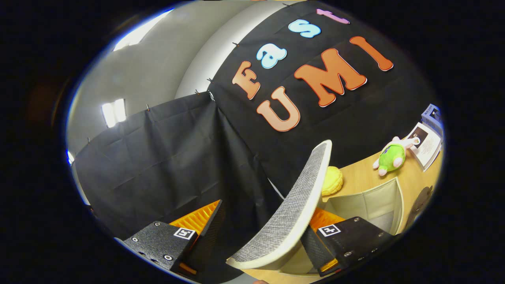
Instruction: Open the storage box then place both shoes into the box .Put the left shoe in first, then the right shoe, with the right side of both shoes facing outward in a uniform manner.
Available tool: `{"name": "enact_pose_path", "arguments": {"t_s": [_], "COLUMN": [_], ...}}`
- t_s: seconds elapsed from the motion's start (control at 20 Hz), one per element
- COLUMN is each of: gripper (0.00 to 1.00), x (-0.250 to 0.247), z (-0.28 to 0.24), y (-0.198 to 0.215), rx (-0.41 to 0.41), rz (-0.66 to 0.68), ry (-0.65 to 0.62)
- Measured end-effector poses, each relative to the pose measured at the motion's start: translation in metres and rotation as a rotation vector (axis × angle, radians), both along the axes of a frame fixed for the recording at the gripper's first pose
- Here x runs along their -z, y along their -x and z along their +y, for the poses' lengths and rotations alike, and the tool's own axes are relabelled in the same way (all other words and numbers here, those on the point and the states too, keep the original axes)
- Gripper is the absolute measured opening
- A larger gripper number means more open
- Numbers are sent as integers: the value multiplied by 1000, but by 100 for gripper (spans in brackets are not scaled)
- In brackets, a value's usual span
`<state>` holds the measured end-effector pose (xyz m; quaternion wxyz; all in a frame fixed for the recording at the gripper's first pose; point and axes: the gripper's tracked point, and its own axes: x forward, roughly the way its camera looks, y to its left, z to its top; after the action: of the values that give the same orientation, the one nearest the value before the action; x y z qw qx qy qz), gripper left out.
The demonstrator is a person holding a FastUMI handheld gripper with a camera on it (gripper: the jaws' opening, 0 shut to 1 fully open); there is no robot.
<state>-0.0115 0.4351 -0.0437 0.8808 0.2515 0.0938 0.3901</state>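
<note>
gripper [258, 232] fingers spread | lid [290, 209] raised between, seemingly unclamped | box [371, 205] open

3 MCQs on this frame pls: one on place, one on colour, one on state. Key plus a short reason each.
1. Where is the lid?
A. flat on the box
B. raised, between the fingers of the tongs
C. on the table by the booklet

2. What colour is the plush toy on the table?
A. green with pink
B. blue
C. black

3. What state is the box in?
A. closed
B. open, no shoe to be seen inside
C. open, both shoes inside

Key:
1 B: the grey lid stands tilted up between the two fingers, whether they press on it cannot be told.
2 A: its body is green, its limbs pink.
3 B: the lid is lifted and the part of the pale inside that shows holds no shoe.
</note>
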Motion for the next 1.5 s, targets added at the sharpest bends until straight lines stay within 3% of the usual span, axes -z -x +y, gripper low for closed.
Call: {"name": "enact_pose_path", "arguments": {"t_s": [0.15,0.4,0.7,0.85,1.25,1.5], "gripper": [97,98,98,98,98,98], "x": [-3,-2,6,11,55,108], "z": [7,50,52,14,-128,-193], "y": [-6,3,5,-8,-58,-73], "rx": [40,-52,-66,15,333,454], "rz": [-60,-60,-72,-84,-72,14], "ry": [59,89,125,150,287,355]}}
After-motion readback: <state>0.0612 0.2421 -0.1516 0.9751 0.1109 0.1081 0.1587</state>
